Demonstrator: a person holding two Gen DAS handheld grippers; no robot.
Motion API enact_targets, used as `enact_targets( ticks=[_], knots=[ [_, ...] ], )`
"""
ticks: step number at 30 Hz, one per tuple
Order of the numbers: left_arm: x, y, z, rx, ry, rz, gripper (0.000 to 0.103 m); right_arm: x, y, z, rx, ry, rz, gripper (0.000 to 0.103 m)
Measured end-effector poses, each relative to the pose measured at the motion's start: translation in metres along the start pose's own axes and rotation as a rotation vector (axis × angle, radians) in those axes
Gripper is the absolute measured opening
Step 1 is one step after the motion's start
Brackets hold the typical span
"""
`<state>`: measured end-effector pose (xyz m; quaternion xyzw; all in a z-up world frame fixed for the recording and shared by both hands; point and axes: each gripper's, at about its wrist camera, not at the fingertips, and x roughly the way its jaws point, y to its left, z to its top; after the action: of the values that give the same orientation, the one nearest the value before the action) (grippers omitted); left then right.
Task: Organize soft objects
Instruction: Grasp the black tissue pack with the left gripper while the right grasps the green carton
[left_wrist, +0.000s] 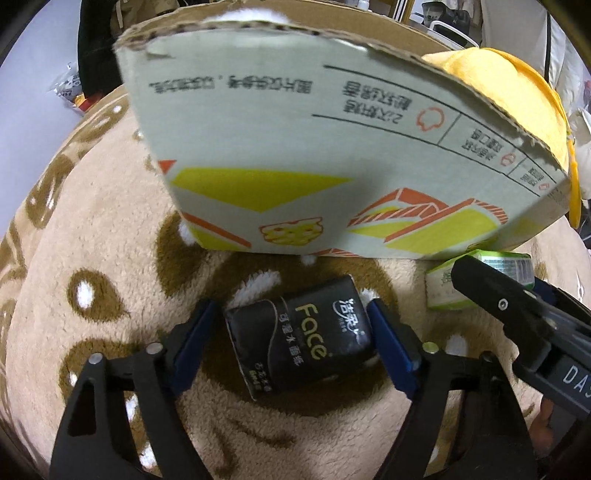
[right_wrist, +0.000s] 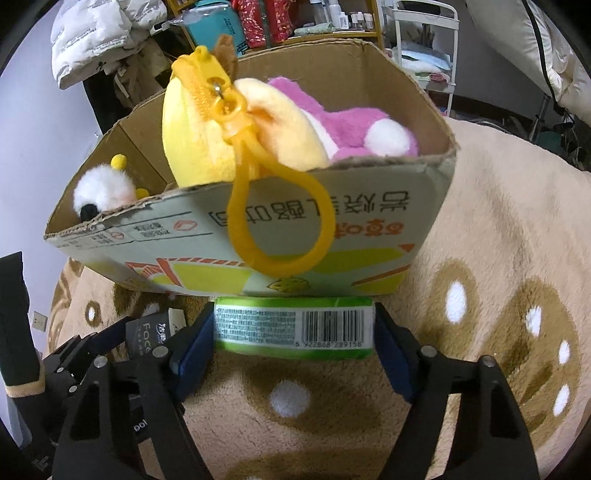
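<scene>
Low in the left wrist frame, the left gripper (left_wrist: 291, 338) brackets a black Face tissue pack (left_wrist: 301, 341), blue fingers (left_wrist: 389, 350) at both ends; whether they press it cannot be told. Alongside, the right gripper (right_wrist: 295, 334) is clamped on a green tissue pack (right_wrist: 293, 328) at lower centre. Both packs lie on a beige plush blanket (right_wrist: 498, 258). Just beyond stands a cardboard box (right_wrist: 369, 236) holding a yellow plush pouch (right_wrist: 199, 136), a pink plush toy (right_wrist: 354, 125) and a small white plush (right_wrist: 99, 192).
</scene>
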<state>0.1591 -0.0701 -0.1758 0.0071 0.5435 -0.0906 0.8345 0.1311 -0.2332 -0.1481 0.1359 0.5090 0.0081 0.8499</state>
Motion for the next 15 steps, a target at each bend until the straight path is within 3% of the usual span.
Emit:
enact_targets(
  ticks=[3, 15],
  knots=[
    [-0.001, -0.001, -0.002, 0.0, 0.0, 0.008, 0.072, 0.0, 0.004, -0.002, -0.007, -0.001, -0.005, 0.083],
    [-0.011, 0.004, -0.005, -0.007, -0.009, 0.011, 0.072, -0.005, 0.01, -0.011, -0.018, -0.007, -0.028, 0.083]
  ],
)
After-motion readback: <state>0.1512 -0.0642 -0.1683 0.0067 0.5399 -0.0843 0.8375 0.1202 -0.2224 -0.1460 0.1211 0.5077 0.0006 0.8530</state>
